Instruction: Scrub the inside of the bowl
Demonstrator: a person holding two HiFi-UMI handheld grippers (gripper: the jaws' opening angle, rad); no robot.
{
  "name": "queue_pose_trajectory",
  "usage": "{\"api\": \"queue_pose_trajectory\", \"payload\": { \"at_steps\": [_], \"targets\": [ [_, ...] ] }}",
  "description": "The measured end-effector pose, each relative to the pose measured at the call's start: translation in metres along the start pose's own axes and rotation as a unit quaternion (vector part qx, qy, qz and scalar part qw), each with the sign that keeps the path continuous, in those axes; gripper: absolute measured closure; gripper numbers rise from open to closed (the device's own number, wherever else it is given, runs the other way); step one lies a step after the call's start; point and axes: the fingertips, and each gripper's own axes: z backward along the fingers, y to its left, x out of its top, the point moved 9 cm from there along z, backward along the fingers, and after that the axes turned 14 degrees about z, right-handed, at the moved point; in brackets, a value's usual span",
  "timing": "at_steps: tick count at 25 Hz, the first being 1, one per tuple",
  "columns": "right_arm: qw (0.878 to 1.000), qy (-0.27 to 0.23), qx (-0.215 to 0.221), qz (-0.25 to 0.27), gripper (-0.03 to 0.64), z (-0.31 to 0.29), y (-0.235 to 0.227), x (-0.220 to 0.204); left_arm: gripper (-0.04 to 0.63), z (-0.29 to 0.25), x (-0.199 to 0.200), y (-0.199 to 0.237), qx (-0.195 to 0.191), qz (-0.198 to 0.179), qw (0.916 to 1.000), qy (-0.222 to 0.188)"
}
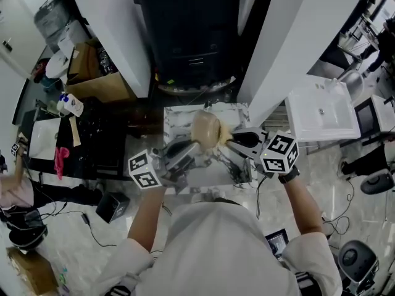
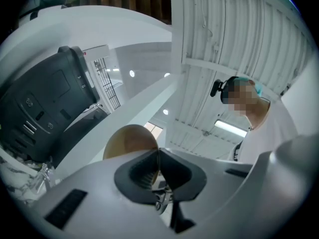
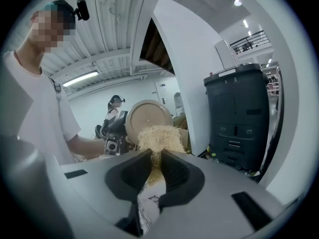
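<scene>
I am working with two tongs, one bowl and one scrubbing pad. Nearest to me, my left tongs (image 1: 195, 143) are reaching in from 8 o'clock, and their jaws are closing right down on the thin rim of the bowl (image 1: 205, 127), pinching it with almost no gap. My right tongs (image 1: 230, 142) are coming in from 4 o'clock, their jaws standing slightly apart and clamping the pale fibrous scrubbing pad (image 3: 159, 137), which is bulging out past the tips and pressing against the bowl. The tan bowl is hanging at 12 o'clock between the two tongs, above the one marbled table (image 1: 180, 117). It is standing on edge, its round face turning toward 3 o'clock and the right tongs; I cannot tell whether that face is mouth or base. Farther out at 12 o'clock, one black bin (image 1: 191, 29) is standing.
</scene>
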Motion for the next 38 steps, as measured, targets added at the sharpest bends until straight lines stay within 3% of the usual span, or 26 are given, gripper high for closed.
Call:
{"api": "queue_pose_trajectory", "payload": {
  "at_steps": [6,12,16,21,25,30,35,38],
  "targets": [
    [0.999,0.022,0.033,0.017,0.555,-0.009,0.032,-0.007,0.574,0.010,0.002,0.012,0.044,-0.002,0.9987,-0.024],
    [0.997,-0.025,0.052,0.042,0.555,-0.002,0.051,0.026,0.574,0.009,-0.011,0.019,0.075,-0.015,0.9968,0.023],
    [0.997,-0.042,0.007,0.061,0.555,0.010,0.036,0.045,0.574,0.005,-0.029,0.014,0.058,-0.009,0.9970,0.051],
    [0.998,-0.007,-0.043,0.052,0.555,0.019,0.009,0.031,0.574,0.002,-0.038,-0.004,0.008,-0.011,0.9969,0.077],
    [0.999,0.020,-0.048,0.017,0.555,0.016,0.000,0.004,0.574,0.003,-0.031,-0.009,-0.012,-0.009,0.9979,0.063],
    [0.998,0.049,-0.024,0.009,0.555,-0.001,0.023,-0.019,0.574,0.009,-0.020,-0.004,0.010,-0.012,0.9993,0.033],
    [0.999,0.040,0.007,0.021,0.555,-0.008,0.046,-0.007,0.574,0.018,-0.010,0.009,0.046,-0.003,0.9989,0.007],
    [0.999,0.019,0.015,0.038,0.555,-0.006,0.055,0.010,0.574,0.019,-0.012,0.015,0.066,-0.006,0.9977,0.015]
  ]
}}
